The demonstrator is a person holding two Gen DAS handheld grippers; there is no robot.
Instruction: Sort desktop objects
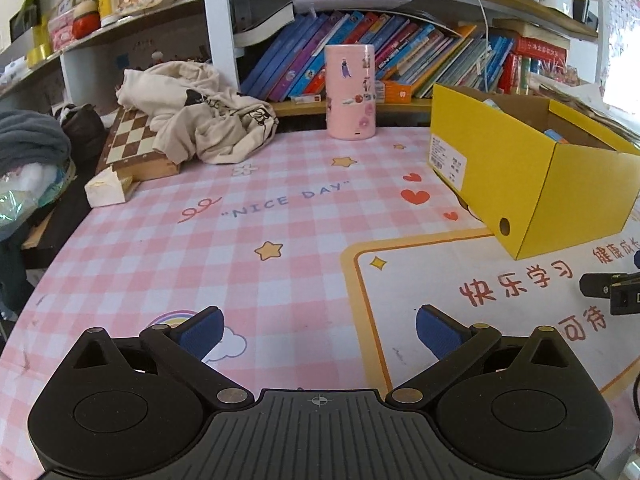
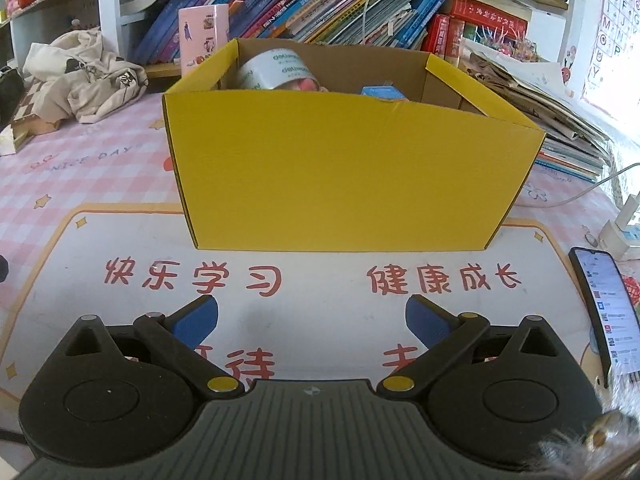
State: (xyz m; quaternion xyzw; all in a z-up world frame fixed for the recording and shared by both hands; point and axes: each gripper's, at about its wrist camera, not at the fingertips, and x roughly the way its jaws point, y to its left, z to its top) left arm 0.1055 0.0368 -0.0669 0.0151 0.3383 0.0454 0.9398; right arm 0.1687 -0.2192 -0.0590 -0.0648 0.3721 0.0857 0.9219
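Note:
A yellow cardboard box (image 2: 340, 176) stands on the desk mat straight ahead of my right gripper (image 2: 311, 320), which is open and holds nothing. Inside the box I see a roll of tape (image 2: 276, 70) and a blue item (image 2: 382, 93). In the left wrist view the same box (image 1: 532, 168) sits at the right, and my left gripper (image 1: 319, 330) hovers open over the pink checked mat (image 1: 240, 248) with nothing between its fingers. A pink cylindrical container (image 1: 351, 91) stands at the back of the desk. The tip of the right gripper (image 1: 612, 292) shows at the right edge.
A crumpled beige cloth (image 1: 200, 120) lies on a chessboard box (image 1: 136, 146) at the back left, with a tissue pack (image 1: 108, 188) beside it. Books (image 1: 400, 56) fill the shelf behind. A phone (image 2: 606, 308), a white charger (image 2: 622, 232) and stacked papers (image 2: 540, 112) sit at the right.

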